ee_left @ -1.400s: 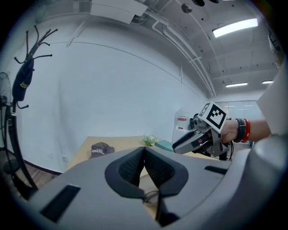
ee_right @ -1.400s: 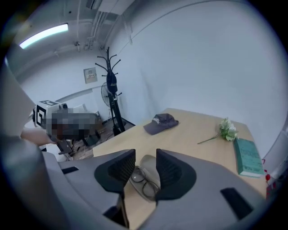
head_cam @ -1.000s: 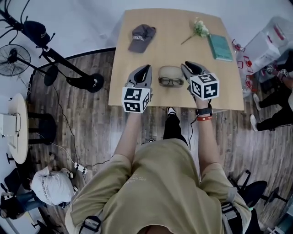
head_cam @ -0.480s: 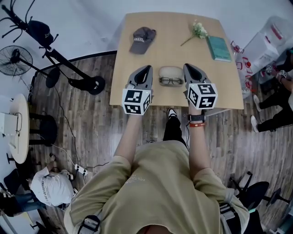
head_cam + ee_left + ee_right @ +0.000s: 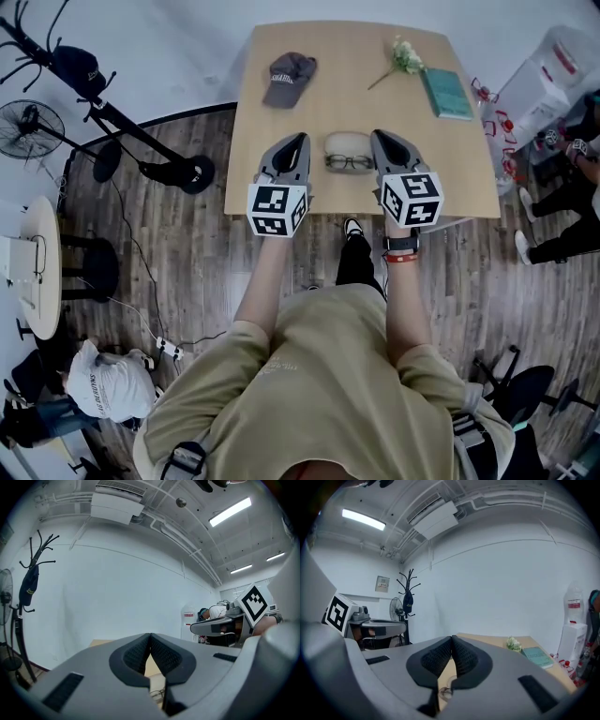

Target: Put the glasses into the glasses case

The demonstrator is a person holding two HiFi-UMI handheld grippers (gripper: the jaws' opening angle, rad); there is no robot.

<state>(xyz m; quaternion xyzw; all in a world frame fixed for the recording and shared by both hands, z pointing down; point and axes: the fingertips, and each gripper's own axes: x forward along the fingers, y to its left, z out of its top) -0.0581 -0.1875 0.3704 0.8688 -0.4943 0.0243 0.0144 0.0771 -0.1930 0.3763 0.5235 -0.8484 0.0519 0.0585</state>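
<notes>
Dark-framed glasses (image 5: pixel 350 162) lie unfolded on the wooden table (image 5: pixel 281 187), just in front of a beige glasses case (image 5: pixel 349 143). My left gripper (image 5: pixel 298 139) hovers left of them and my right gripper (image 5: pixel 380 136) hovers right of them; neither touches them. Both point away from me across the table. In the left gripper view the left gripper (image 5: pixel 150 635) is shut with nothing between its pads, and a sliver of the glasses (image 5: pixel 158 694) shows below. The right gripper (image 5: pixel 452 638) is likewise shut and empty, with a lens of the glasses (image 5: pixel 446 692) beneath it.
A grey cap (image 5: pixel 287 78) lies at the table's far left, a small flower sprig (image 5: pixel 405 58) and a teal book (image 5: pixel 446 94) at the far right. A coat stand (image 5: pixel 112 112) and fan (image 5: pixel 28 127) stand on the floor to the left. People sit at the right edge.
My right gripper has swung from angled to straight ahead and shifted slightly left. The left gripper has edged a little. Glasses and case have not moved.
</notes>
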